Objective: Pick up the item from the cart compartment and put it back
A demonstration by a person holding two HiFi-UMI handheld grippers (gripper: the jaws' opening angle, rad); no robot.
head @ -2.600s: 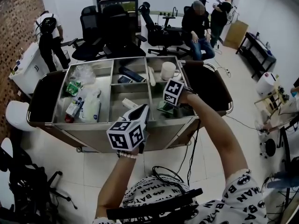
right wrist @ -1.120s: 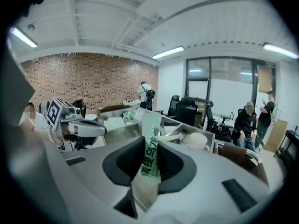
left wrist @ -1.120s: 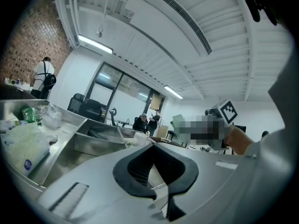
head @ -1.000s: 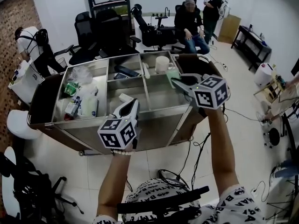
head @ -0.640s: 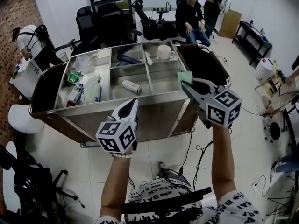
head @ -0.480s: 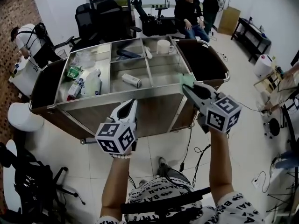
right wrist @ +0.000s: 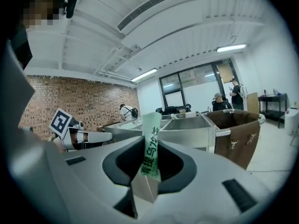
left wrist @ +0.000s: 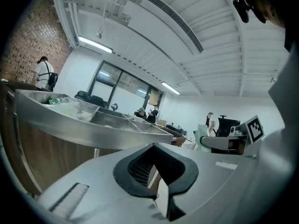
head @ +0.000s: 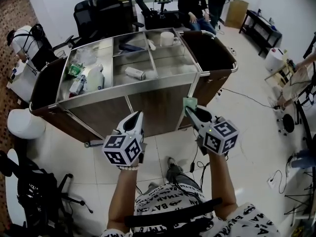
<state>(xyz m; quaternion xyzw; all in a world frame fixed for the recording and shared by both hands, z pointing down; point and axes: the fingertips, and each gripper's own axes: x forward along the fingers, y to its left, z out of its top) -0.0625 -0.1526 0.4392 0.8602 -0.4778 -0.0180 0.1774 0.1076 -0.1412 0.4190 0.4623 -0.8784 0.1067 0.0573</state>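
Observation:
My right gripper (head: 191,111) is shut on a thin green packet (head: 190,103) with dark print, and it hangs in front of the steel cart (head: 128,95), below its rim. In the right gripper view the packet (right wrist: 150,148) stands upright between the pads of the right gripper (right wrist: 147,178). My left gripper (head: 137,115) is level with it on the left, also short of the cart, jaws together and nothing in them. The left gripper view looks past the left gripper (left wrist: 161,190) at the cart's front rim (left wrist: 93,129).
The cart's left compartment holds bottles and bags (head: 84,80). A small box (head: 134,73) lies in a middle one, a white mug (head: 167,38) at the back. Brown side bags (head: 210,53) hang on the cart. Office chairs (head: 98,16), people (head: 195,4), a stool (head: 22,125), floor cables (head: 197,164).
Both grippers have drawn back from the cart and sunk below its rim. The right one lifted the green packet out of the right compartment and carried it away.

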